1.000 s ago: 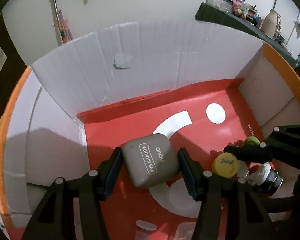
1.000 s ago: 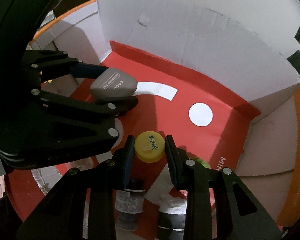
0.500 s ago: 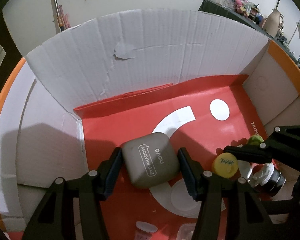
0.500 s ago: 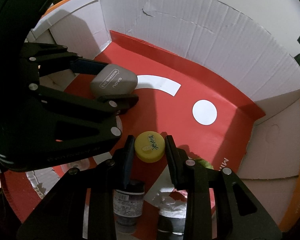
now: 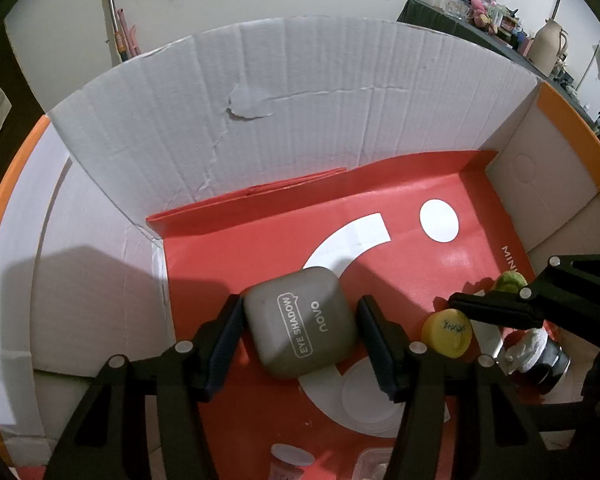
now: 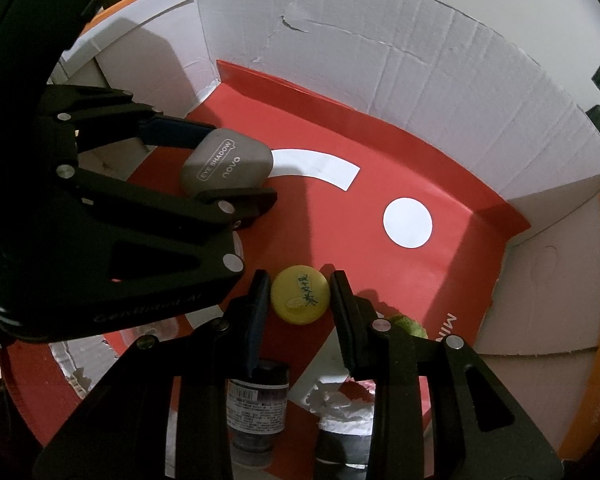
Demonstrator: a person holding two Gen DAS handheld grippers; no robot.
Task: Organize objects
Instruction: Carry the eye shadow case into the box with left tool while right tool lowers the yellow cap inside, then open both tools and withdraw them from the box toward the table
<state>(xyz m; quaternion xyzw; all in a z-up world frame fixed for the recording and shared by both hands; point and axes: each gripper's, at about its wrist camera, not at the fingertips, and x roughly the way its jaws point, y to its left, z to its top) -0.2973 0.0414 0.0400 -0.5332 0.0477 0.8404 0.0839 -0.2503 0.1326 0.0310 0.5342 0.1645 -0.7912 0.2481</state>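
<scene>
Mid-placement, by the look of it: both loads hanging inside the cardboard box, over its red floor, neither set down yet.

Left claw about half spread and clamped on the grey eye-shadow case, blue pads pressing either side, printed face up. Case tilted, at the left half of the box, over the white arc printed on the floor.

Right claw nearly closed, pinching the small yellow cap by its rim, handwriting on top. Cap at the near right of the box, just beside a green ball and above a dark labelled jar and a white-topped jar.

Next, probably: lower each onto a bare patch of red, then release. Plenty of room for the case; tighter for the cap, with jars crowding below.
</scene>
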